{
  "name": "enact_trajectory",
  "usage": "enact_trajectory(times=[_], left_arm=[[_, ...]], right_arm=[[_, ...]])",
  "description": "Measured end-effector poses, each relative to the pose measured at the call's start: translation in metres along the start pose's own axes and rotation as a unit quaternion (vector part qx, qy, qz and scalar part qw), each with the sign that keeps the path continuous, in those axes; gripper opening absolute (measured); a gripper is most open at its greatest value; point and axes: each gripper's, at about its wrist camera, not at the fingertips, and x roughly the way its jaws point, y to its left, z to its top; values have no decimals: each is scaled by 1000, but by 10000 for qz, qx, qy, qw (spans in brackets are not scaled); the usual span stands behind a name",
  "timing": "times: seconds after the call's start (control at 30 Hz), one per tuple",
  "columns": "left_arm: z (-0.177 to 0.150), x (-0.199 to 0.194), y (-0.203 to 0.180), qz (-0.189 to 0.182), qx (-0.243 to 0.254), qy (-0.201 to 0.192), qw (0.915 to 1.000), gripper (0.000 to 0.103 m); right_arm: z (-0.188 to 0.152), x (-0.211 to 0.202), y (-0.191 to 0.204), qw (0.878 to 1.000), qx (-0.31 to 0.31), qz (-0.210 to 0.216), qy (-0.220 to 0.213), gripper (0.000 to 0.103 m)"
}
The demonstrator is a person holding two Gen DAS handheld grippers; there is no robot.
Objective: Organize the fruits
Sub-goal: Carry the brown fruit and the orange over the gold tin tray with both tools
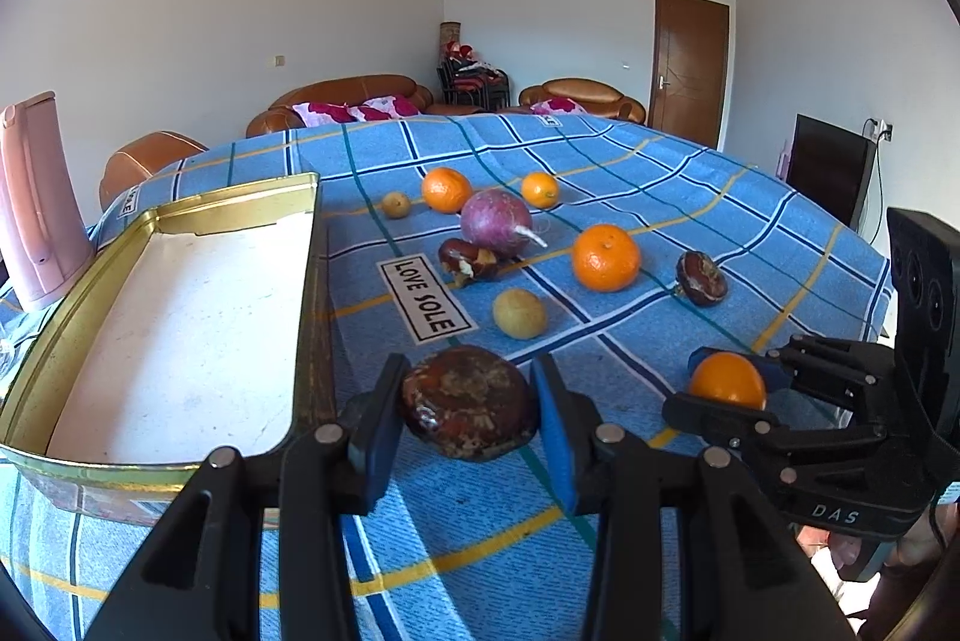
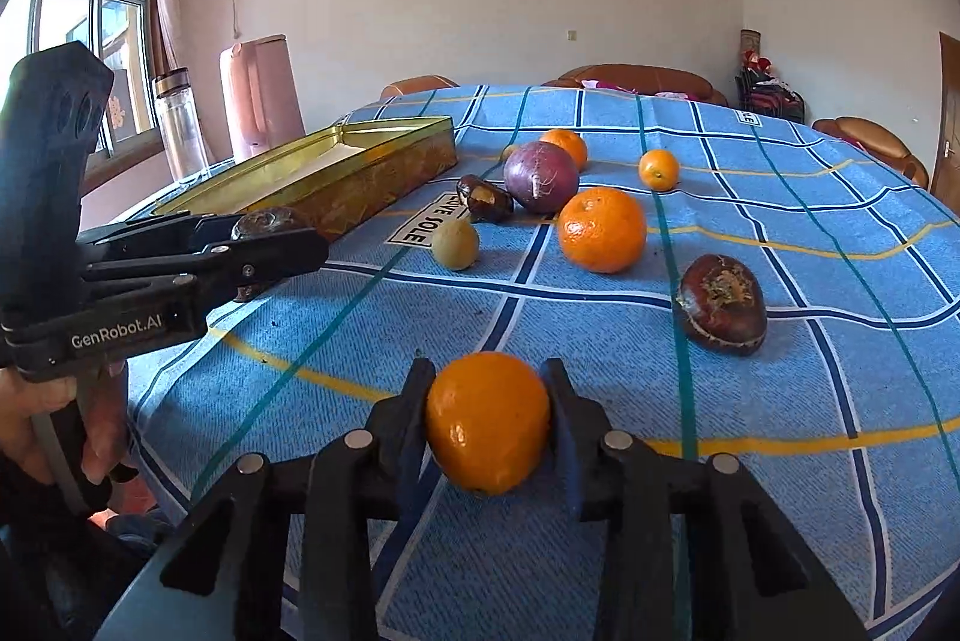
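My left gripper [image 1: 471, 404] is shut on a dark brown chestnut-like fruit [image 1: 469, 403], just right of the gold tin tray [image 1: 303, 293]; this gripper also shows in the right wrist view [image 2: 264, 236]. My right gripper [image 2: 487, 422] is shut on a small orange [image 2: 487, 422], low over the blue checked cloth; the gripper also shows in the left wrist view [image 1: 723, 389]. Loose on the cloth lie a purple round fruit [image 1: 495, 221], oranges [image 1: 605, 257], brown fruits [image 1: 701, 278] and small yellow-green fruits [image 1: 519, 312].
A pink kettle [image 1: 33, 203] stands left of the tray, with a clear bottle [image 2: 180, 128] beside it. The tray [image 2: 336, 173] has a white bare floor. The table edge drops off at the right, with sofas and a door behind.
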Motion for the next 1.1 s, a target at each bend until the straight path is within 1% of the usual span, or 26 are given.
enact_trajectory(times=[0.1,0.27,0.37,0.6,0.73,0.87,1.1], left_arm=[[4,-5,4,50,-23,-78,10000,43],[12,-15,19,234,-114,-231,9994,43],[17,-19,30,400,-167,-313,9986,43],[24,-24,65,816,-388,-335,9953,43],[26,-25,83,1076,-457,-347,9925,43],[28,-24,97,1246,-508,-325,9904,43],[29,-16,115,1510,-531,-216,9869,43]], right_arm=[[8,-3,5,9999,-128,19,-86,38],[36,-5,21,9985,-429,109,-312,38],[54,-2,32,9970,-601,228,-432,38],[90,13,64,9926,-906,556,-594,38],[108,21,82,9898,-1045,712,-656,38],[123,31,95,9878,-1105,859,-676,38],[138,55,113,9862,-1178,1007,-580,38]])
